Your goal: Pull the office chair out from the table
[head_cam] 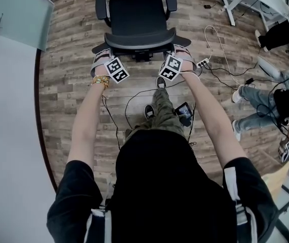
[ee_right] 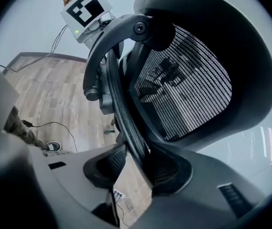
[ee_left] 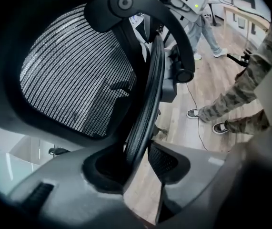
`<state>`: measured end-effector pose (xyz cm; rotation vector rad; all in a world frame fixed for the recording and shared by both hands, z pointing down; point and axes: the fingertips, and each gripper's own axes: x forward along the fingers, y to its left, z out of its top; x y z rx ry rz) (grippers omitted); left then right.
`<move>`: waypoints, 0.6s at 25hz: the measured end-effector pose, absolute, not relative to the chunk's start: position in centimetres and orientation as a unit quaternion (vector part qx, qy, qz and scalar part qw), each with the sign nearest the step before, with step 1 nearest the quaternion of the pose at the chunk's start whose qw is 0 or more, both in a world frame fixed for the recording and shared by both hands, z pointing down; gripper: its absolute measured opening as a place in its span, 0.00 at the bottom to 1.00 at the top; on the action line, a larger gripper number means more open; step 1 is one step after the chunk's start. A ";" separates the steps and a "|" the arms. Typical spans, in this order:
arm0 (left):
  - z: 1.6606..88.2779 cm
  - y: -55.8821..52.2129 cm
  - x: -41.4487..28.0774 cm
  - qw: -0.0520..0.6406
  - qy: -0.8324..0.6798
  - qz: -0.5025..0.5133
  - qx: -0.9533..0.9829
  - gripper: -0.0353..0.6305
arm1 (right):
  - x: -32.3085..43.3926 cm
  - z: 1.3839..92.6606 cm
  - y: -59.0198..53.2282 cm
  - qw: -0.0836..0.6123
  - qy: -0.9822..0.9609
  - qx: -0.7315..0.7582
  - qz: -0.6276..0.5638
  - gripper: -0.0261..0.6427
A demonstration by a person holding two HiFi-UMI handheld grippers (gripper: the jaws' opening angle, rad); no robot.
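Office chair: on wood floor, backrest rim toward person | left tongs, right tongs: each clamped on that rim | handling: pull evenly, straight back; mind cables.

From head, steeply down; along left gripper & right gripper, v. close, opp. sides; office chair backrest shared.

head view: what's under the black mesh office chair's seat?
Only wooden plank floor shows around the black mesh office chair. Its seat and curved backrest cover what lies beneath; base and wheels cannot be seen there.
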<state>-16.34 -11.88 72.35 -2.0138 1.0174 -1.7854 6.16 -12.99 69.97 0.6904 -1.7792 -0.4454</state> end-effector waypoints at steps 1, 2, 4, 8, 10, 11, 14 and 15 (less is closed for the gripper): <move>72.4 -11.7 -16.3 0.132 0.350 -0.614 -0.695 0.30 | 6.2 70.0 -12.8 0.557 -0.754 0.293 -0.190 0.24; 72.4 -11.5 -16.3 0.132 0.350 -0.612 -0.696 0.30 | 6.3 70.0 -12.6 0.556 -0.754 0.293 -0.191 0.24; 72.3 -11.0 -16.3 0.135 0.350 -0.609 -0.699 0.30 | 6.2 70.0 -12.1 0.555 -0.754 0.294 -0.193 0.24; 72.2 -10.6 -16.3 0.136 0.350 -0.610 -0.698 0.30 | 6.2 69.9 -11.7 0.553 -0.755 0.293 -0.195 0.24; 72.0 -10.4 -16.1 0.139 0.352 -0.608 -0.698 0.30 | 6.4 69.6 -11.5 0.551 -0.756 0.292 -0.198 0.24; 72.0 -10.1 -16.1 0.140 0.352 -0.608 -0.698 0.30 | 6.4 69.6 -11.3 0.550 -0.757 0.291 -0.200 0.24; 72.1 -9.2 -16.1 0.140 0.352 -0.609 -0.697 0.30 | 6.5 69.7 -10.4 0.548 -0.757 0.293 -0.204 0.24; 72.0 -9.0 -16.0 0.140 0.352 -0.610 -0.696 0.30 | 6.6 69.7 -10.2 0.547 -0.757 0.293 -0.204 0.24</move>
